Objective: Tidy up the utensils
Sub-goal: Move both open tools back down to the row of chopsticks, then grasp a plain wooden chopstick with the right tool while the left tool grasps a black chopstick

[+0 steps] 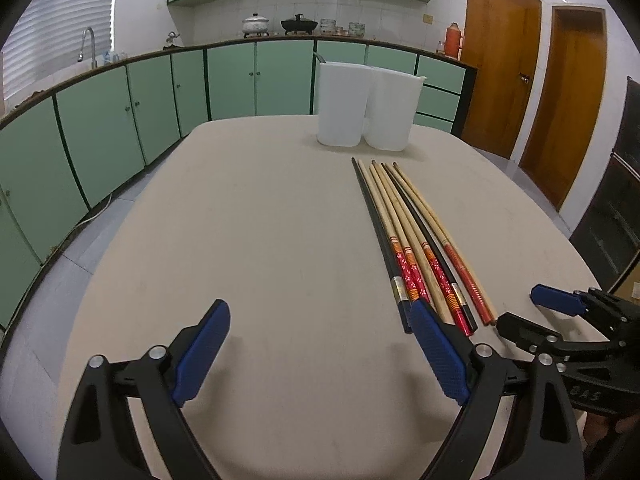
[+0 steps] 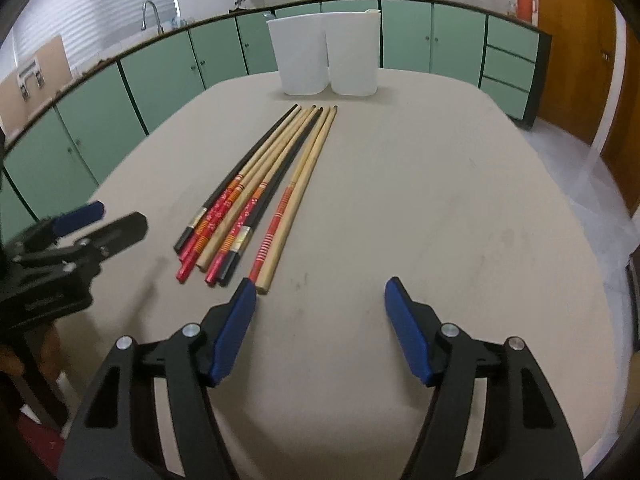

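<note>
Several chopsticks (image 1: 416,240) lie side by side on the beige table (image 1: 260,240), some black, some pale wood with red patterned handles; they also show in the right wrist view (image 2: 264,188). Two white containers (image 1: 366,106) stand at the table's far end, also seen in the right wrist view (image 2: 324,56). My left gripper (image 1: 320,340) is open and empty, just left of the chopstick handles. My right gripper (image 2: 320,316) is open and empty, just right of the handles. Each gripper shows in the other's view: the right gripper (image 1: 556,312) and the left gripper (image 2: 100,224).
Green kitchen cabinets (image 1: 120,108) with a counter, a sink tap (image 1: 89,46) and pots run behind the table. Wooden doors (image 1: 532,80) stand at the right. A dark cabinet (image 1: 616,208) is at the far right.
</note>
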